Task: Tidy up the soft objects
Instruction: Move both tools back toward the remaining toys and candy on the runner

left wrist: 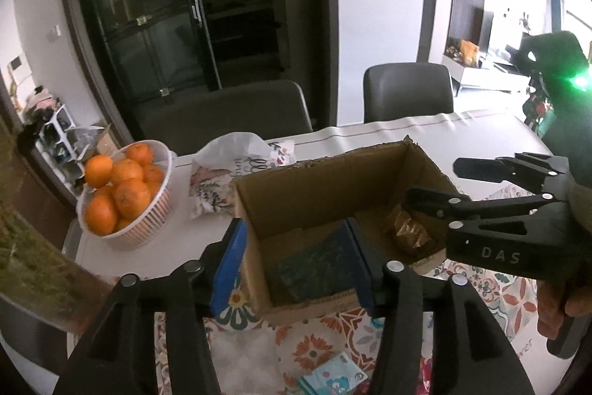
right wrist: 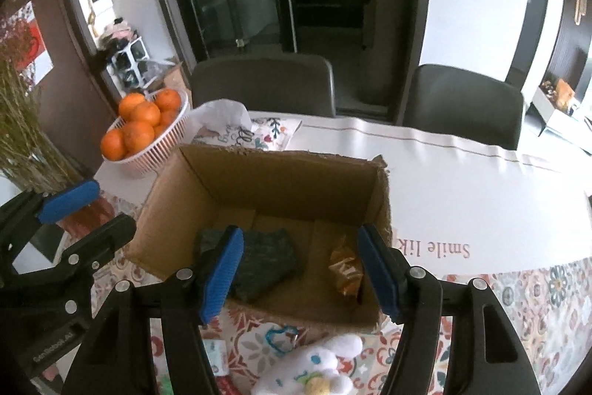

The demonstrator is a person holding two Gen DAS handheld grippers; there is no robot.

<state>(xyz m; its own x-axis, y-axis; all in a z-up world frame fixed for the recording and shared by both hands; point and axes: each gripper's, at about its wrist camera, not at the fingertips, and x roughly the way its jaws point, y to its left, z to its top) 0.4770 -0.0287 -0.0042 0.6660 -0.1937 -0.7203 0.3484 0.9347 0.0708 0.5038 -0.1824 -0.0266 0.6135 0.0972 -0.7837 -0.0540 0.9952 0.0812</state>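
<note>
Both grippers, left (left wrist: pixel 296 261) and right (right wrist: pixel 299 269), spread apart, empty, over cardboard box (right wrist: pixel 281 180); dark green cloth (right wrist: pixel 262 261) folded inside.

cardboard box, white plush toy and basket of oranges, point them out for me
cardboard box (right wrist: pixel 292 178): right wrist view, inner back wall
white plush toy (right wrist: pixel 325 363): right wrist view, body
basket of oranges (left wrist: pixel 148 224): left wrist view, ribbed side

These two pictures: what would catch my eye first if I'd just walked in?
Probably the open cardboard box mid-table, holding a dark folded cloth and a crinkly brown packet. Next, the white basket of bright oranges to its left. Nearest, a white plush toy lies between the right claw's blue pads.
</note>
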